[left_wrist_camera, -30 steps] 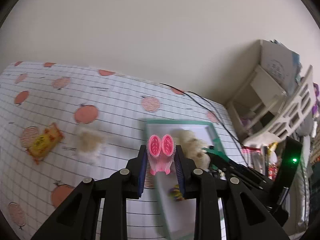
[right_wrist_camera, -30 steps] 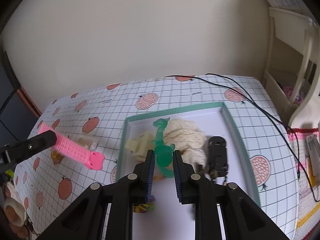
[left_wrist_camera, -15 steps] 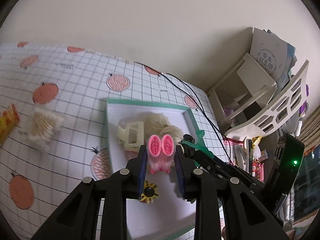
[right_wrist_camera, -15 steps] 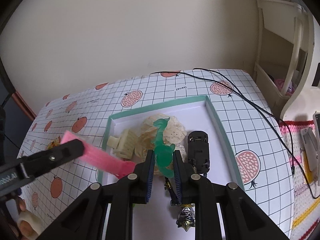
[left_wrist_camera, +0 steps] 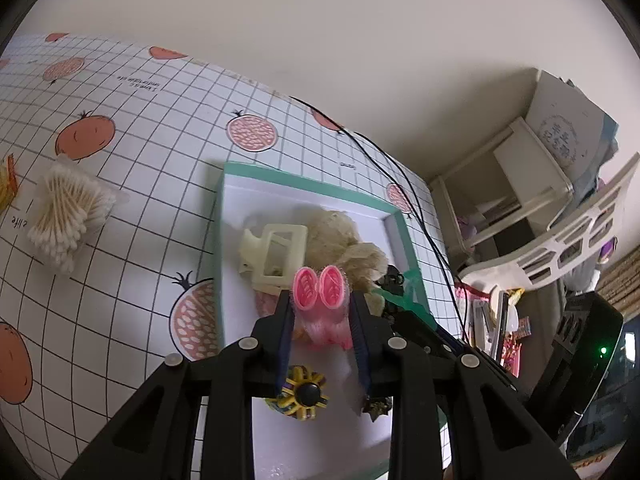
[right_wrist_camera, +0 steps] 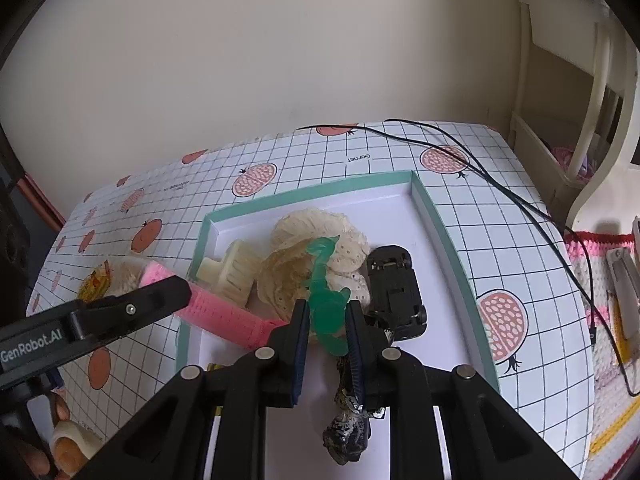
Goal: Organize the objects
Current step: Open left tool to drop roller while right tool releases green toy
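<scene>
Left gripper (left_wrist_camera: 322, 322) clamped on a pink hair roller (left_wrist_camera: 320, 308), jaws pressed to its sides, held over the near half of the teal-rimmed tray (left_wrist_camera: 218, 240). Right gripper (right_wrist_camera: 327, 340) closed likewise on a green plastic figure (right_wrist_camera: 324, 292), poised above the same tray (right_wrist_camera: 440, 248); roller (right_wrist_camera: 224, 316) seen there jutting in from 9 o'clock, tip close beside the right gripper's fingers.

Inside the tray: a cream hair claw (left_wrist_camera: 274, 258) toward 11 o'clock of the left gripper, a cream lace bundle (right_wrist_camera: 300, 248) behind the green figure, a black toy car (right_wrist_camera: 394, 292) at 2 o'clock of the right gripper, a dark metallic trinket (right_wrist_camera: 348, 432) under the right fingers at 6 o'clock, a yellow-and-black spoked toy (left_wrist_camera: 302, 394) beneath the left fingers. Bare white tray floor left along the far rim at 12 o'clock and beside the car at 3 o'clock.

Outside the tray: a bundle of cotton swabs (left_wrist_camera: 64, 212) well apart at 9 o'clock on the fruit-print tablecloth (left_wrist_camera: 140, 160), a yellow wrapper (left_wrist_camera: 6, 188) at the picture's edge past it. Black cable (right_wrist_camera: 500, 184) trailing across the cloth past the tray's far right corner. Table edge at 3 o'clock crowded by a white shelf unit (left_wrist_camera: 520, 184).
</scene>
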The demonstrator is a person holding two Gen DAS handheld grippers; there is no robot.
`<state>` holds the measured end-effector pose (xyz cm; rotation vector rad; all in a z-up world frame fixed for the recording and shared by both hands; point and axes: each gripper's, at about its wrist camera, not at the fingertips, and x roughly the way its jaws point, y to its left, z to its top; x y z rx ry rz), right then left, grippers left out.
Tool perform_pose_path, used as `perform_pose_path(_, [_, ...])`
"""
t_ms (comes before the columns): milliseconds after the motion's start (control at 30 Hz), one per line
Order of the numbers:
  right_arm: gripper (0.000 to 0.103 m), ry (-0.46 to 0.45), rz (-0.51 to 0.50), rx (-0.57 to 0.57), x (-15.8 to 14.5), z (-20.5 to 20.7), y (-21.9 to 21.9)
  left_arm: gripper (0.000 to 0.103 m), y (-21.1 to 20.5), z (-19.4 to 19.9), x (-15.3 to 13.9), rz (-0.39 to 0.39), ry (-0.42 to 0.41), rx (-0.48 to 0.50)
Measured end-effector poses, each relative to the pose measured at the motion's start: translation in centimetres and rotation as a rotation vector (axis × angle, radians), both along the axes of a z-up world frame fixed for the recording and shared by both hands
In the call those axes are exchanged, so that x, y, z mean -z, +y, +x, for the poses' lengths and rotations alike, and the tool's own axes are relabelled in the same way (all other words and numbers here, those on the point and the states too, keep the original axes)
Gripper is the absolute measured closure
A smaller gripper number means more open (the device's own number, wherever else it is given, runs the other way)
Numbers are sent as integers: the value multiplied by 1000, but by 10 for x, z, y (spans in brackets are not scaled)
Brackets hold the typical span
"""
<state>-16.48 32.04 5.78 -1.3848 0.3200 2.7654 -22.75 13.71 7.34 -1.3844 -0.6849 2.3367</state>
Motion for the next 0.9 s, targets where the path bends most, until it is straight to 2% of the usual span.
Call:
perform_pose_path(333, [83, -17, 6, 8, 6, -4, 0, 71, -13, -9, 14, 9, -29, -61])
perform_pose_path(467, [83, -32, 9, 14, 10, -6, 1, 68, -14, -13, 17, -17, -30, -76])
perform_pose_path(600, [83, -39, 15, 10, 12, -7, 0, 58, -16, -14, 22, -76, -51, -88])
perform_pose_path(800, [83, -42, 18, 12, 12, -7, 0, 57, -16, -14, 29, -92, -83, -84])
perform_pose_path(900, [81, -44, 12, 16, 12, -7, 1, 49, -15, -13, 27, -110, -78, -77])
